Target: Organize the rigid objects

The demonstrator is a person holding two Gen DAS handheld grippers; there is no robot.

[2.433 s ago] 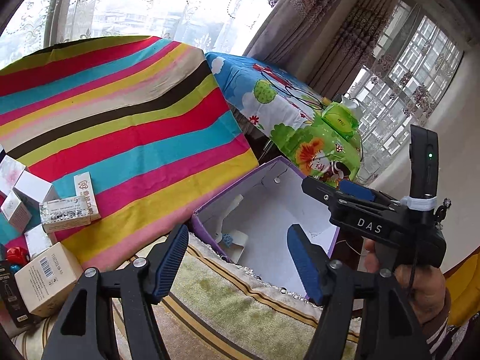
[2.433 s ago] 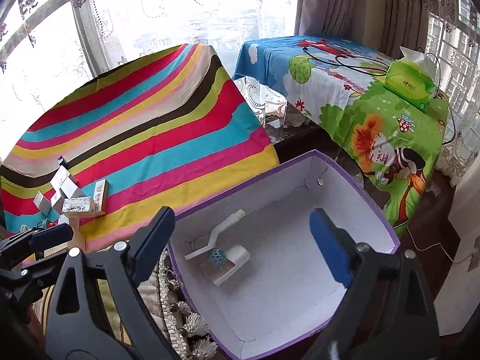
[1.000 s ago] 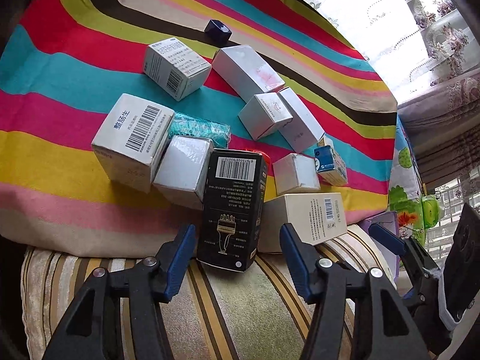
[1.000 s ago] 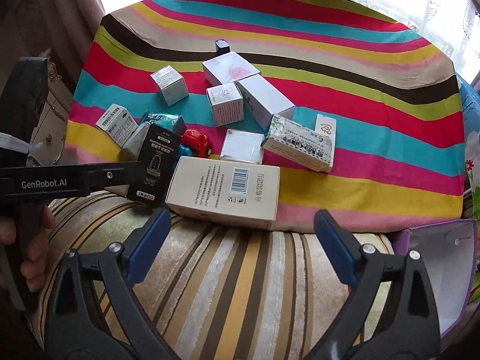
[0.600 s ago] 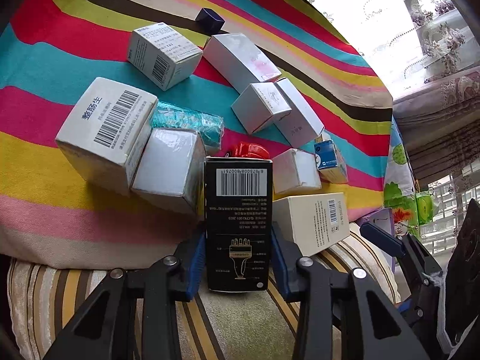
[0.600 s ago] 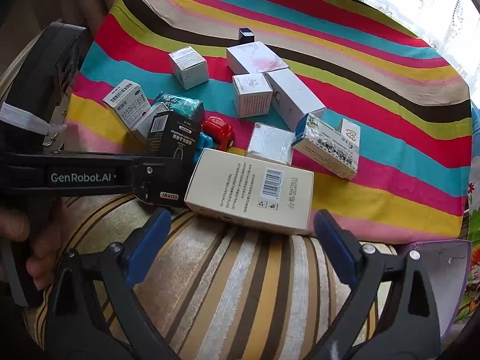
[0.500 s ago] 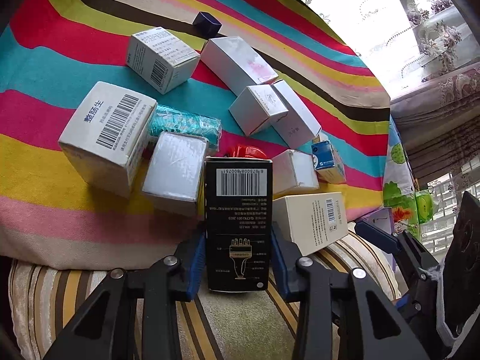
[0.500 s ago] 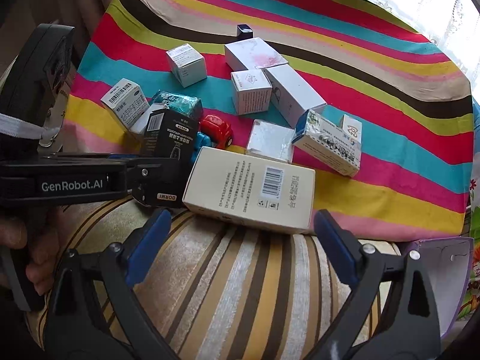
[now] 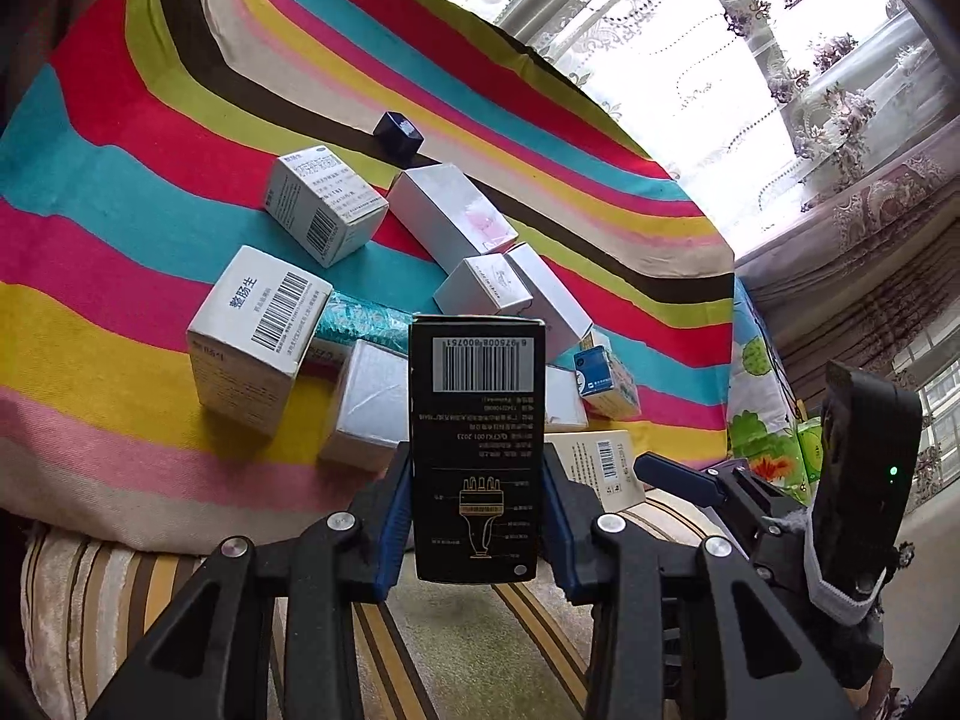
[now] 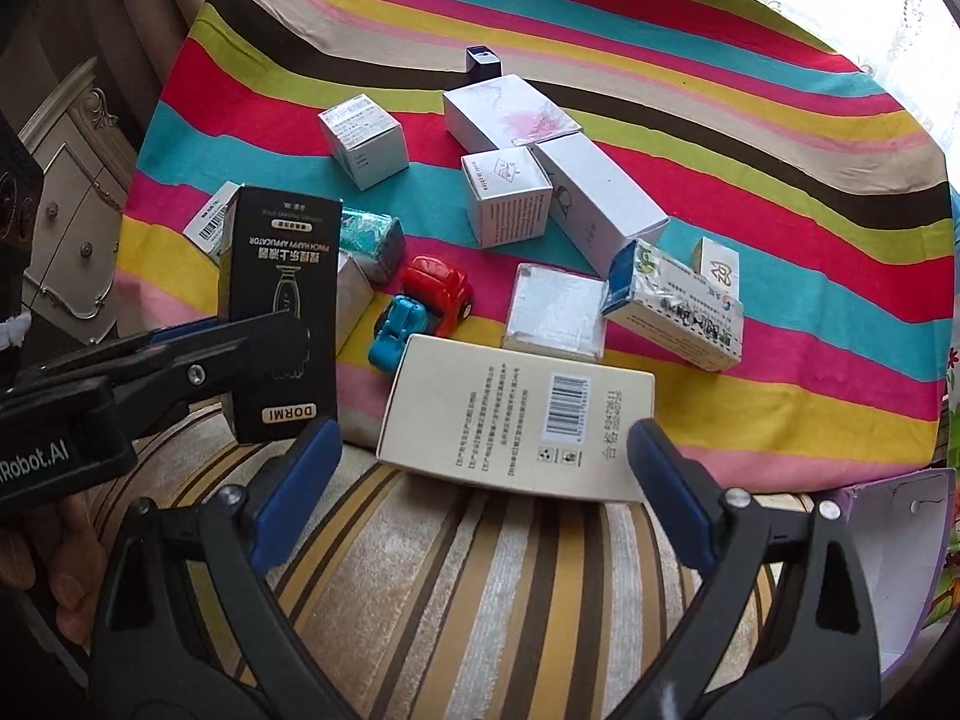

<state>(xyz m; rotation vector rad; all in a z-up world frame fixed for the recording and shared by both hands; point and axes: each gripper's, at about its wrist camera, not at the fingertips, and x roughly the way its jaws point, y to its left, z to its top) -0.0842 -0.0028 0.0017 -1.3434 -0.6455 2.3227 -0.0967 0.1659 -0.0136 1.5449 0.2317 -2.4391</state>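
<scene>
1. Blue pads of the left hand-held gripper are clamped on the two long sides of a black box, which stands upright between them with its barcode at the top; in the right wrist view the same box shows its "DORMI" face and looks raised off the surface.
2. Right hand-held gripper is spread wide with nothing between its pads, just in front of a large cream box that lies flat, half on the striped cloth and half on the striped cushion.
3. Beyond the cream box lie a red toy car touching a blue toy, a silver-wrapped box and a tilted medicine box.
4. Farther back on the cloth are several white boxes: a small cube touching a long one, a flat one with a pink mark, and another cube standing apart to the left.
5. A small dark blue box stands at the far end.
6. A teal packet lies beside the black box.
7. An open purple-edged box sits at the right edge.
</scene>
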